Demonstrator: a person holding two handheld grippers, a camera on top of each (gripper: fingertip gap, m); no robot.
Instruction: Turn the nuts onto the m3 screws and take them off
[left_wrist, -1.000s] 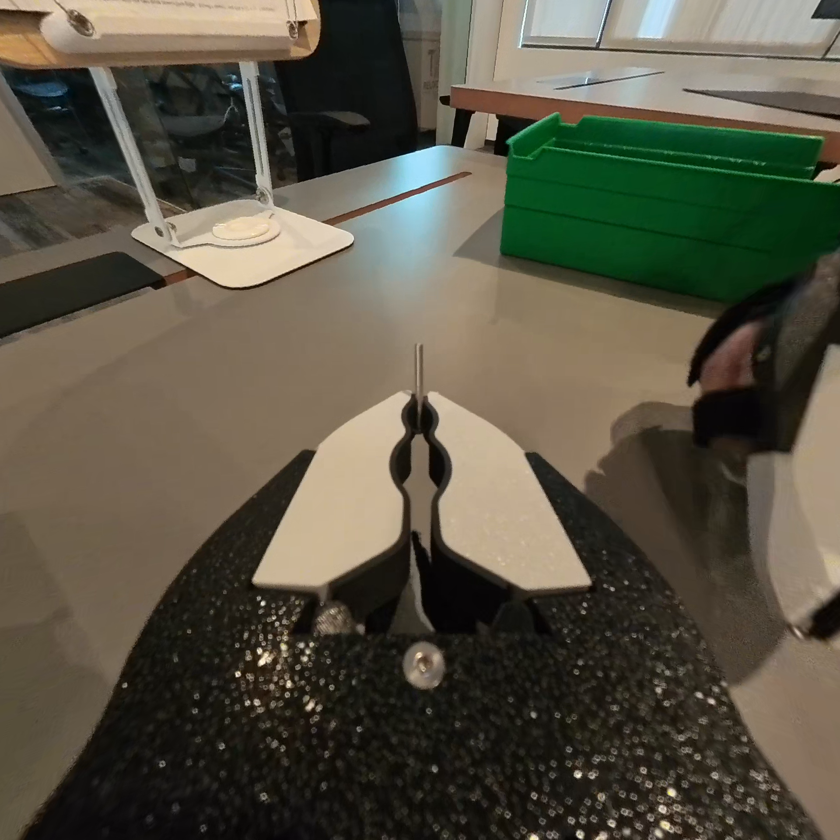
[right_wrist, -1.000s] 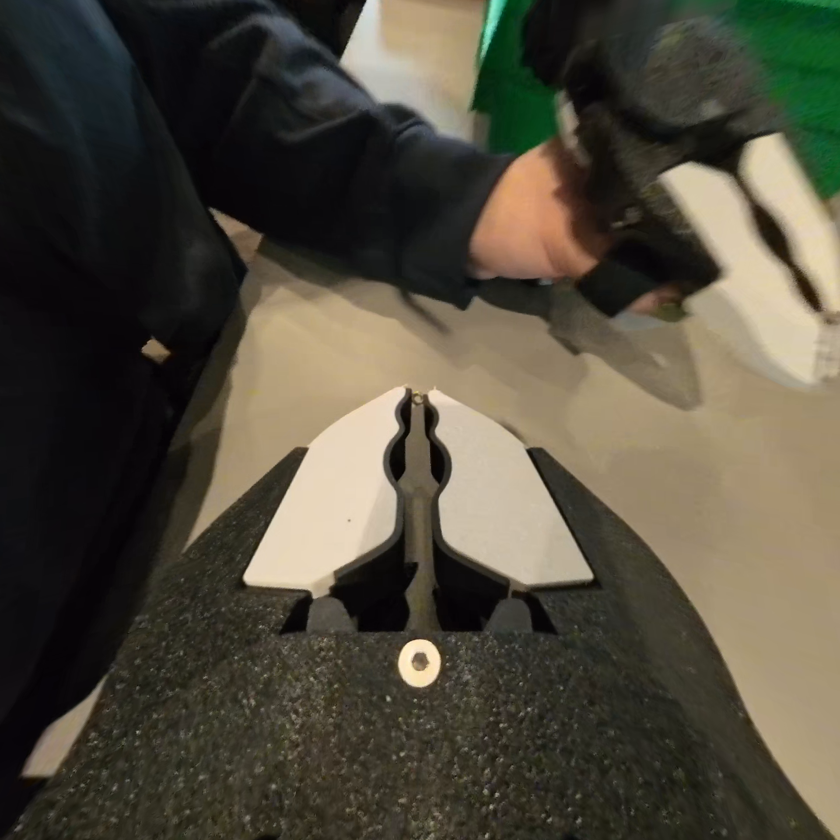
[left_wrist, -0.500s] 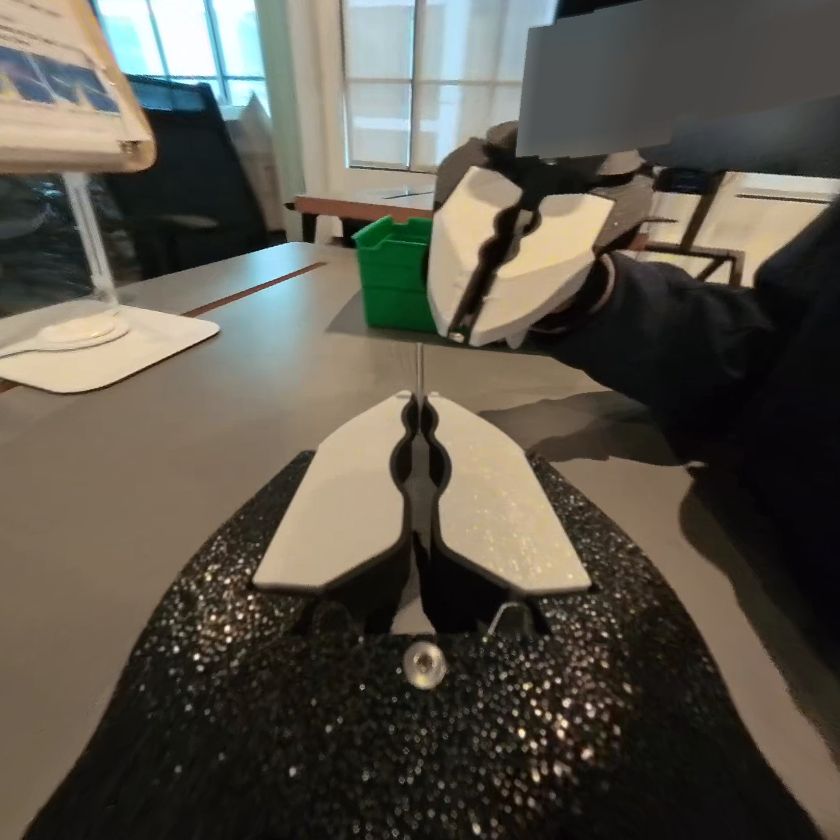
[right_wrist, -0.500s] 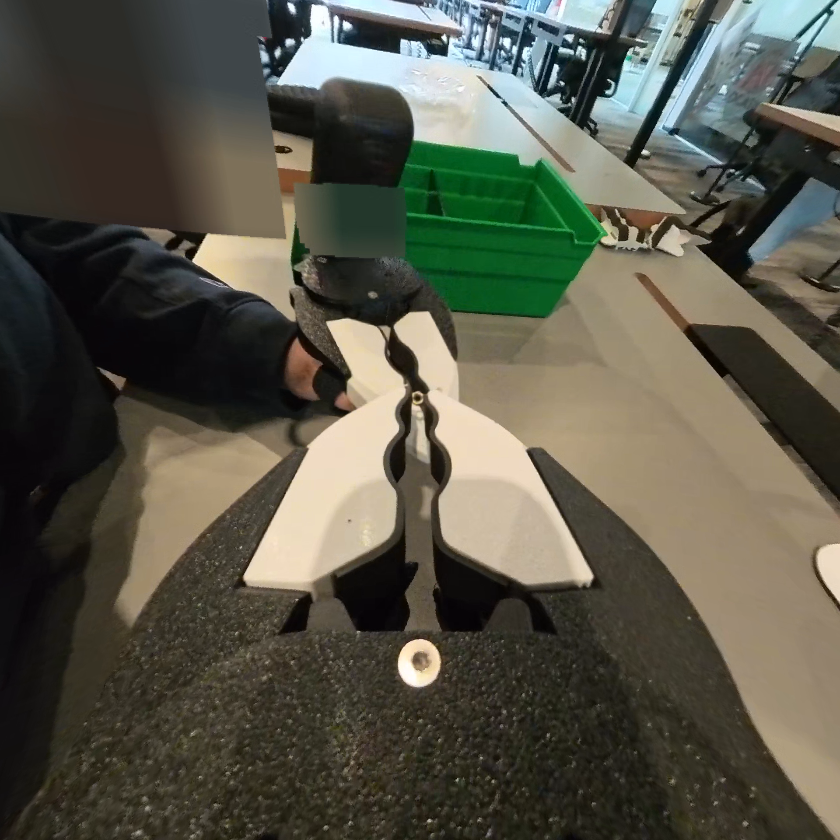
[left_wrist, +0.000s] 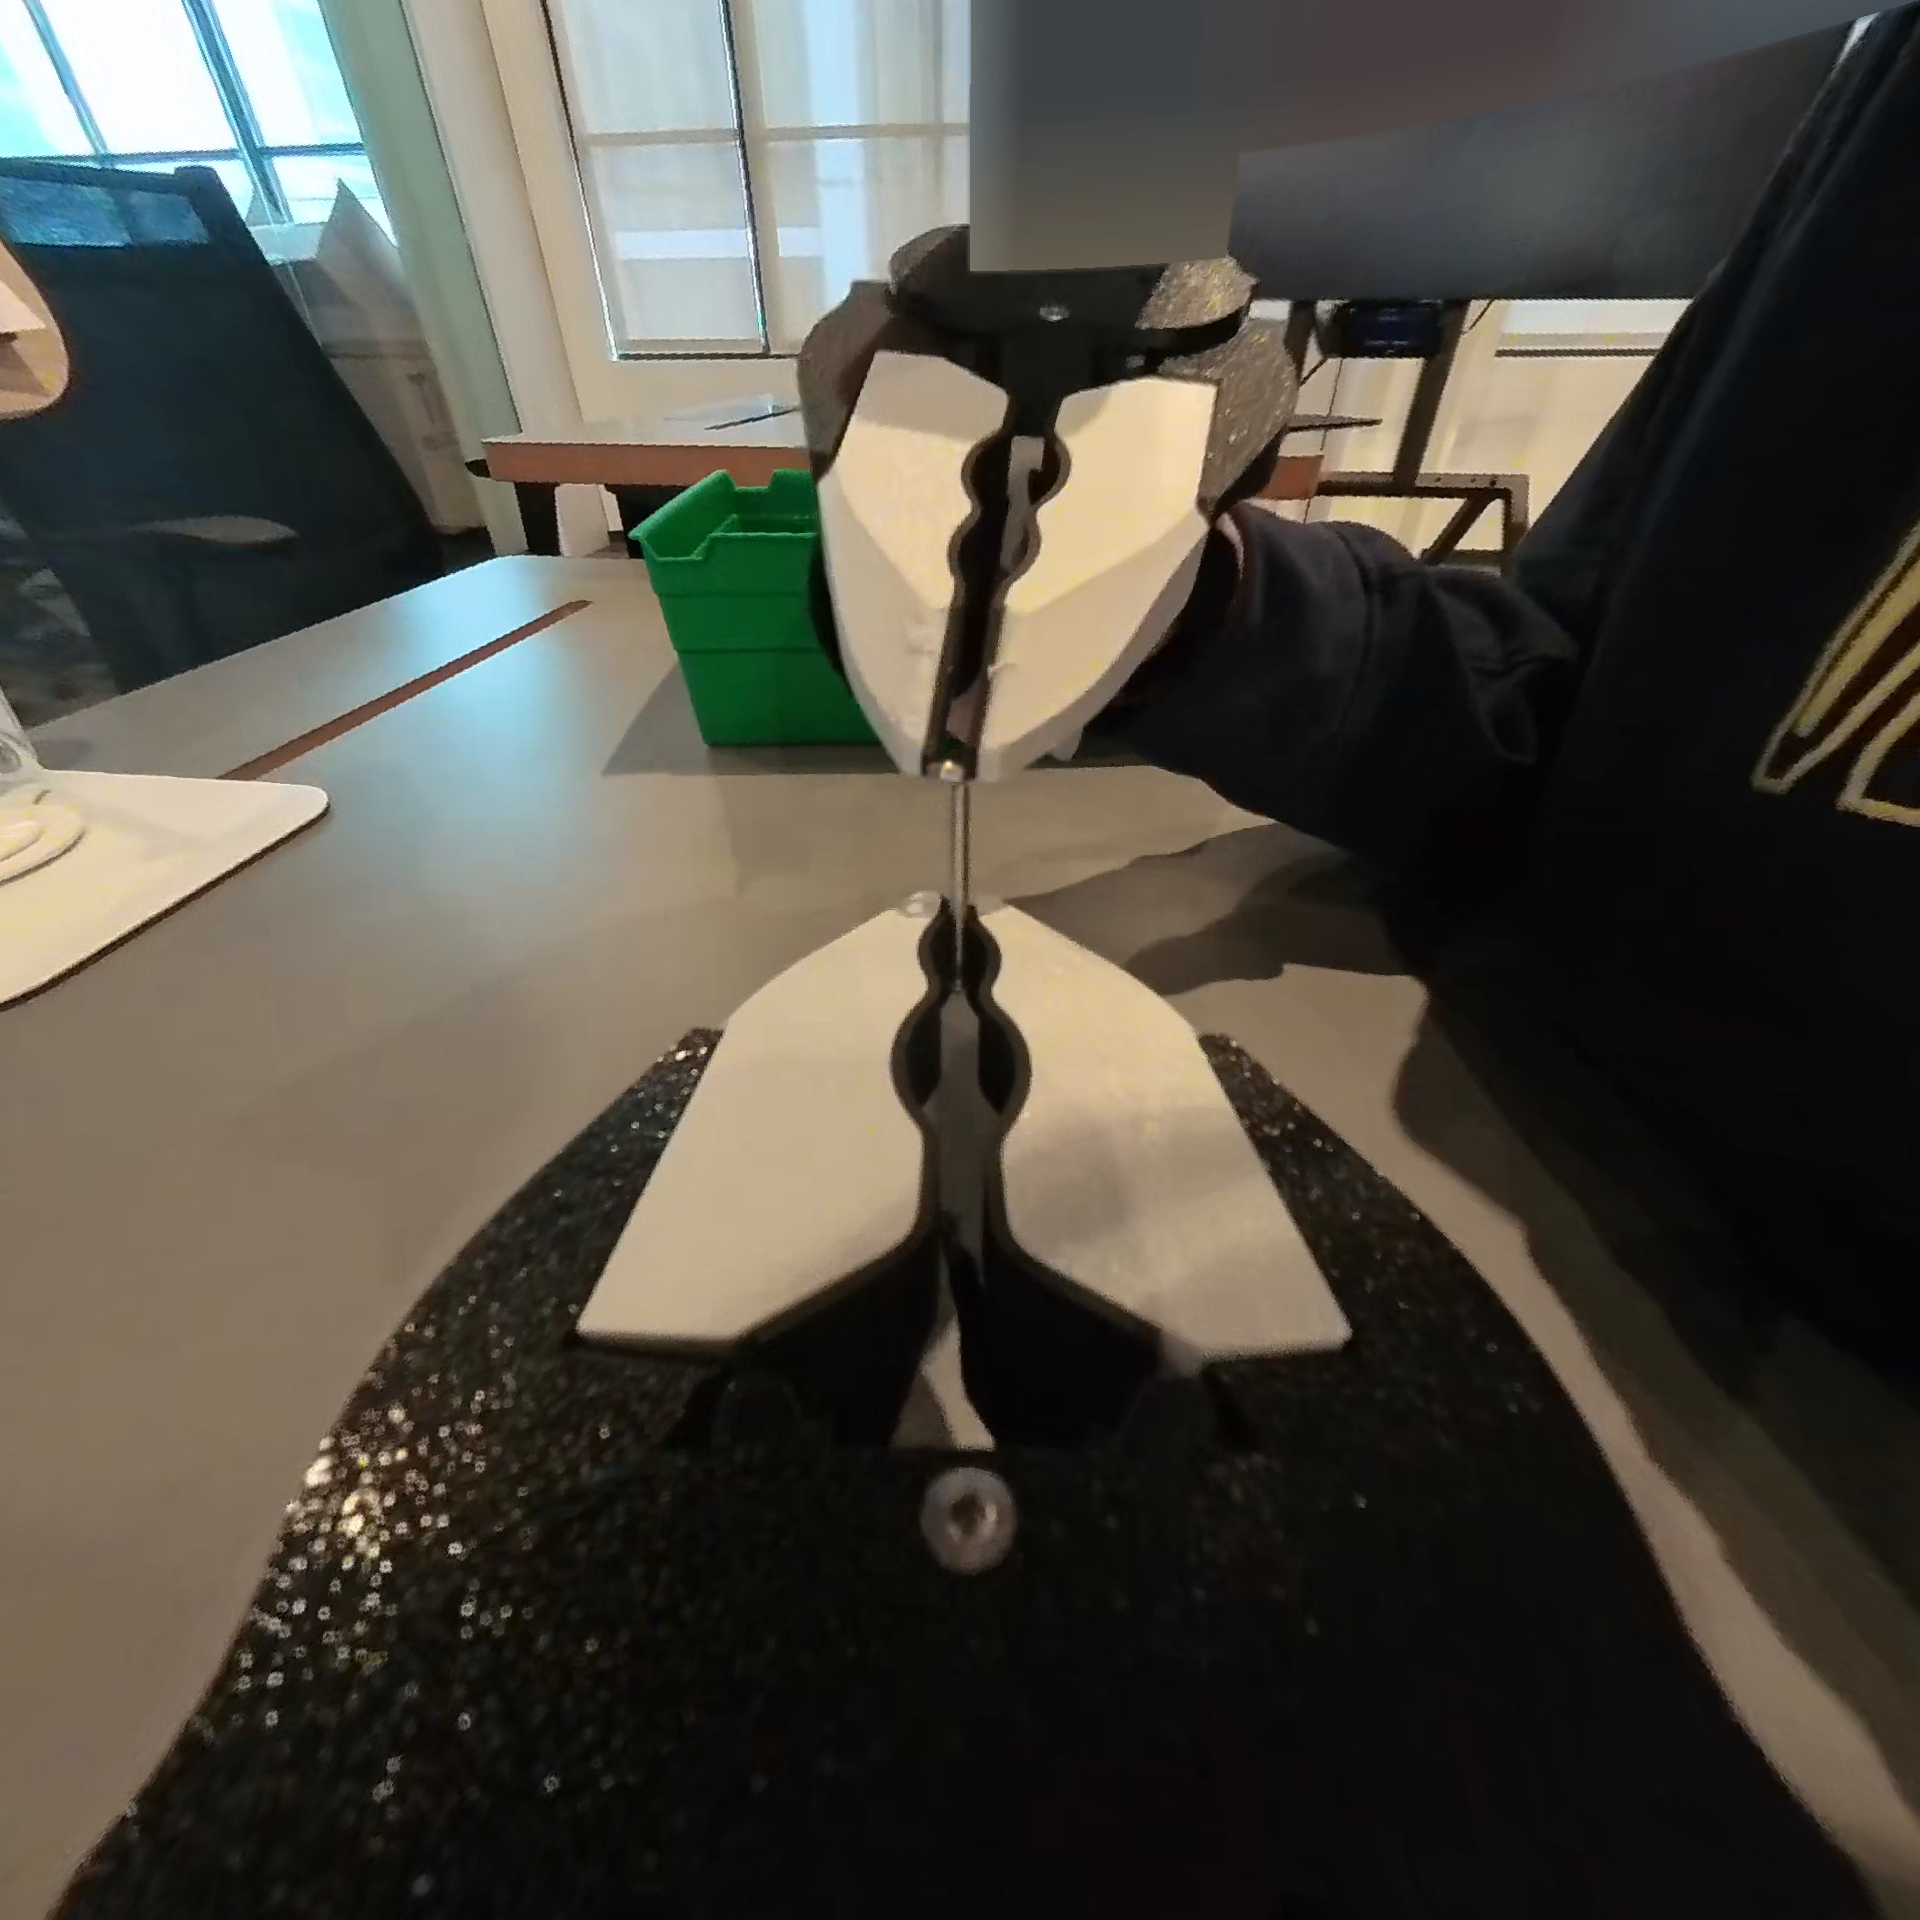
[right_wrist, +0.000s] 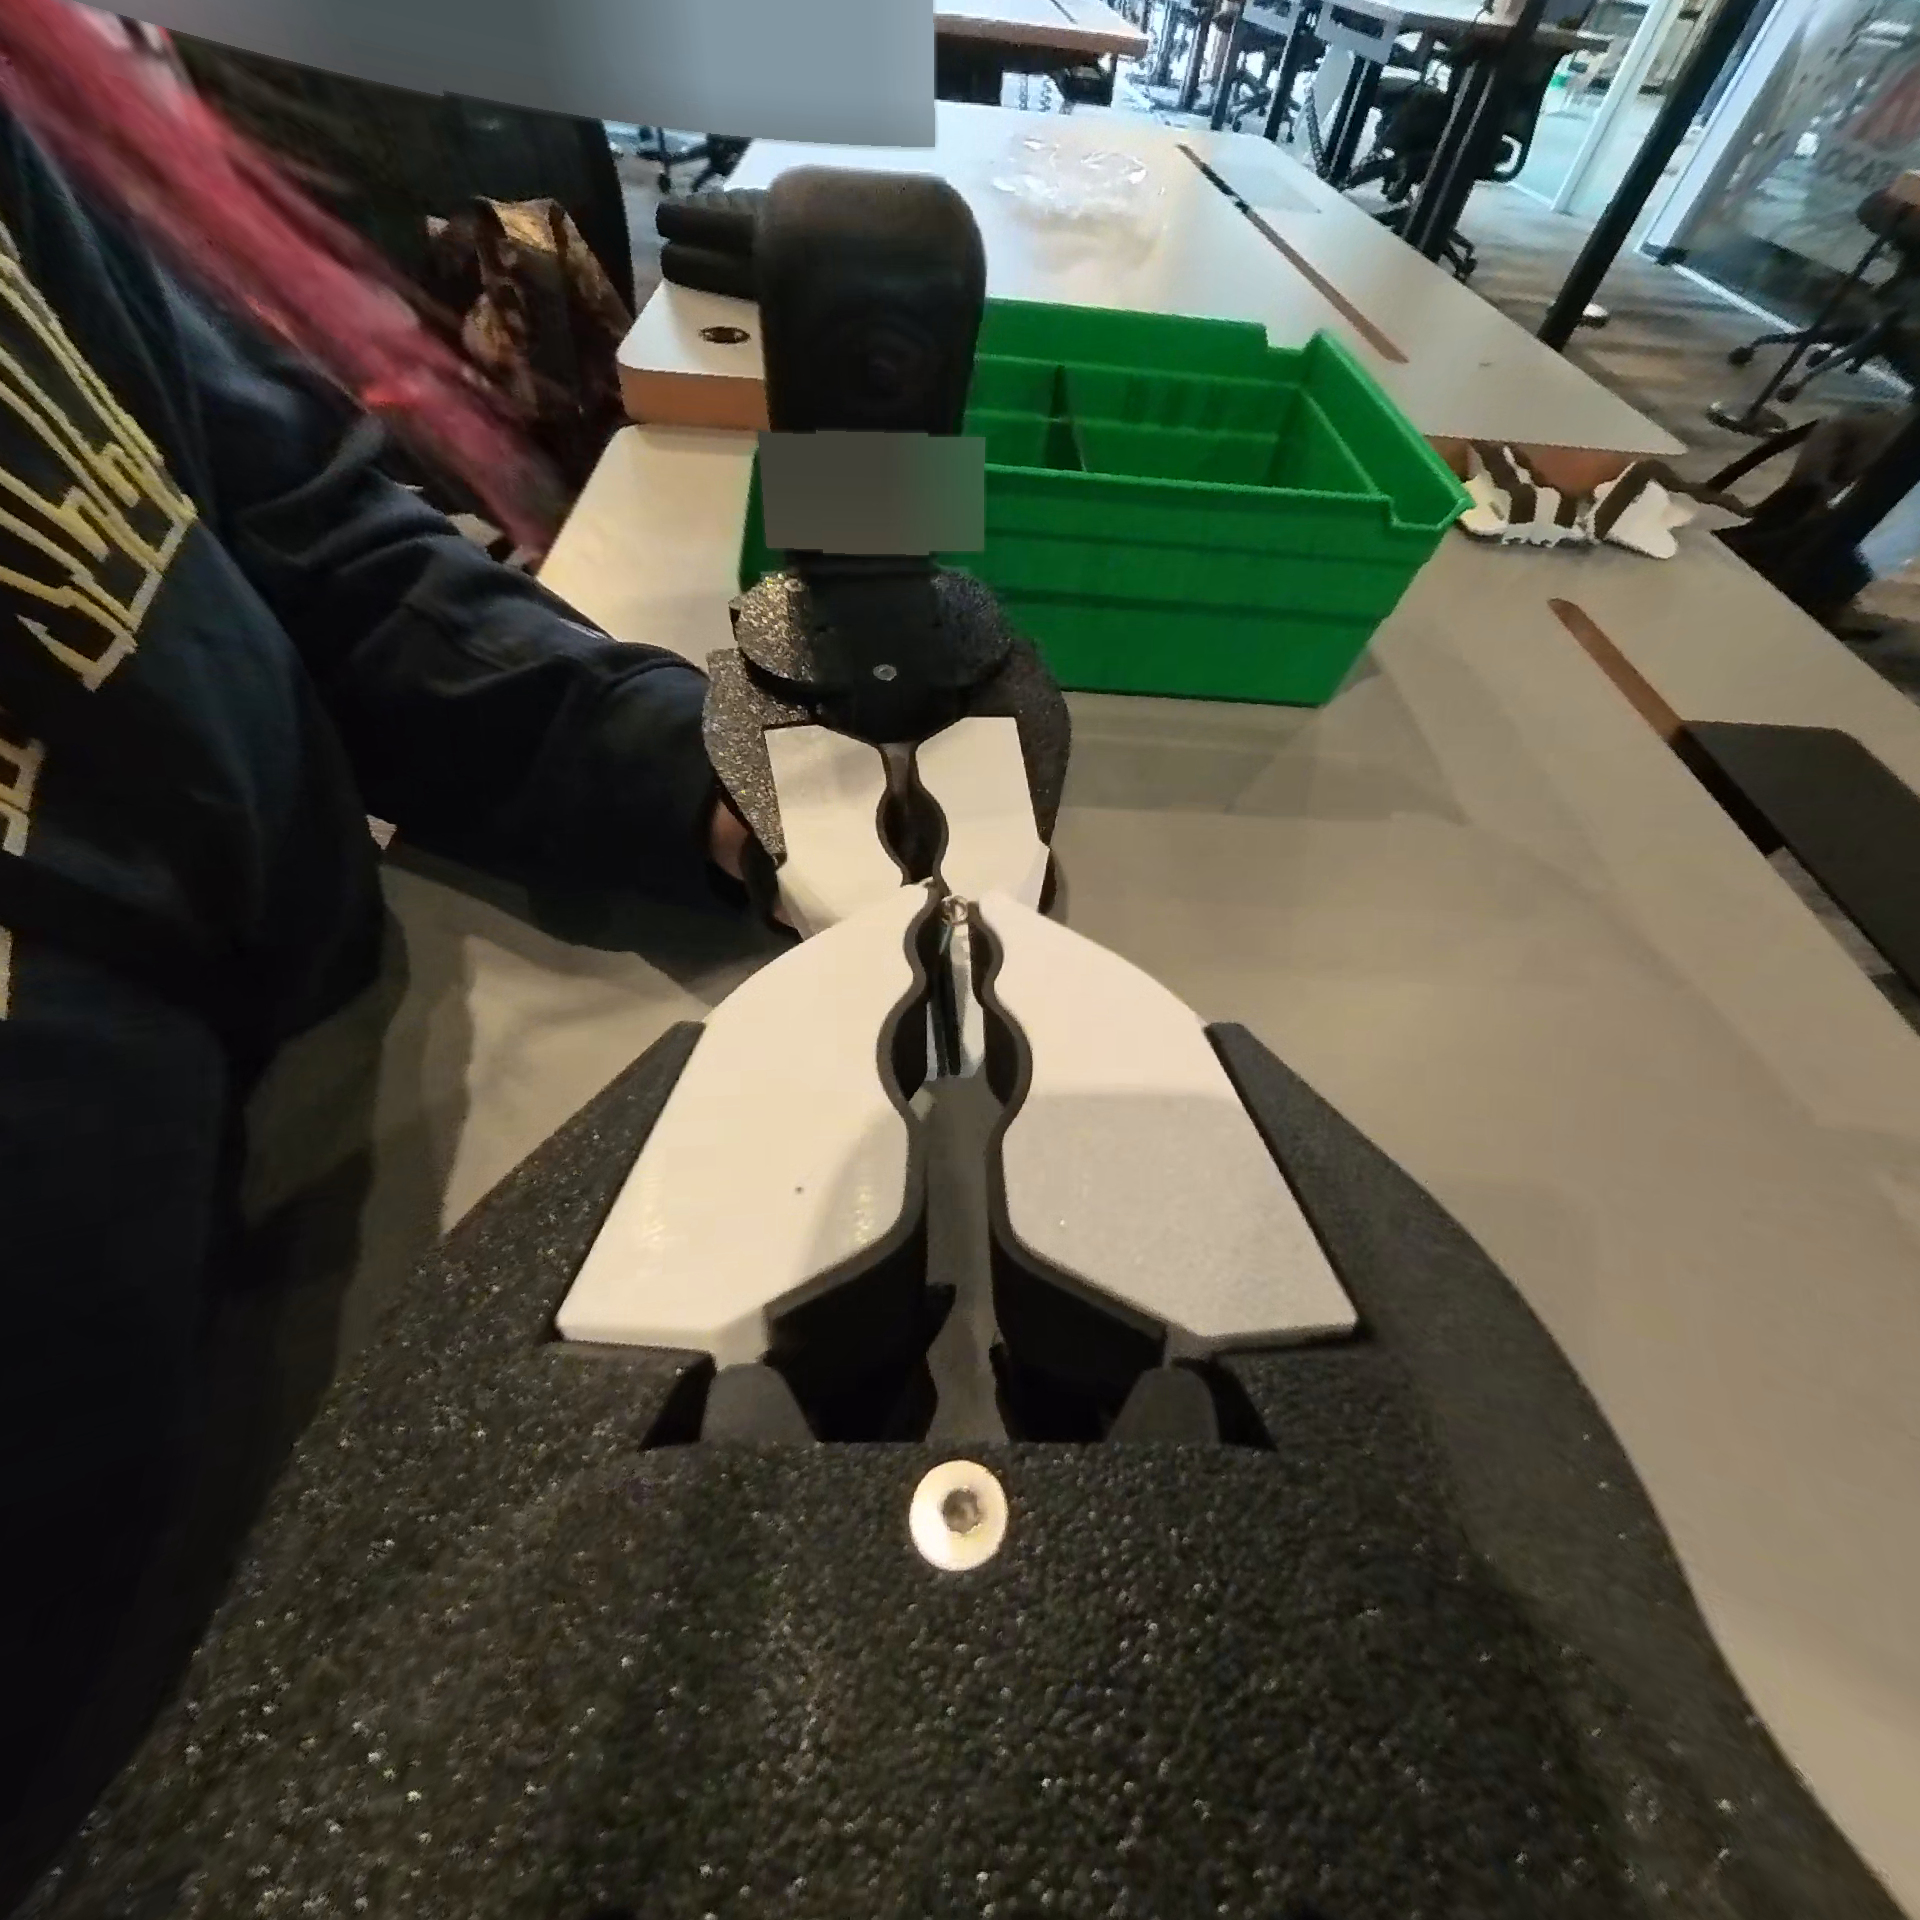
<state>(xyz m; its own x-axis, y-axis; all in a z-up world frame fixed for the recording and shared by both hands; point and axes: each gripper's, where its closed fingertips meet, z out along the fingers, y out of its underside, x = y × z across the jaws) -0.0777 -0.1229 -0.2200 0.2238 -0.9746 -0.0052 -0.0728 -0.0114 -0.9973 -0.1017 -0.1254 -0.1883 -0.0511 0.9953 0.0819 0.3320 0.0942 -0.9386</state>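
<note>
White stand base (left_wrist: 125, 883) sits far left on the grey table (left_wrist: 364, 1039), well clear of the work. Green compartment bin (right_wrist: 1195, 540) is parked further back, near enough to reach for parts, I'd guess.

Left gripper (left_wrist: 958, 920): jaws clamped on the M3 screw (left_wrist: 957, 842). Head end is buried between the fingertips, shank sticks straight out forward. Reads as a vise: screw kept rigid and pointed at the other tool so the thread axis is fixed.

Right gripper (right_wrist: 952, 906) comes at it head-on, tip to tip. Its fingertips are closed on a small silver nut (right_wrist: 954, 910), sitting right at the very tip. Pinching at the tip keeps the bore exposed, so the screw end can enter.

The nut (left_wrist: 948, 771) is right at the free end of the screw, touching or just about; can't tell if any thread has caught.

Both tools are held up off the table, which leaves room to rotate the wrist. My read: start of threading on. Main risk is cross-threading if the axes are off.

Person's dark sleeves (left_wrist: 1351, 644) come in from the right in the left wrist view.
</note>
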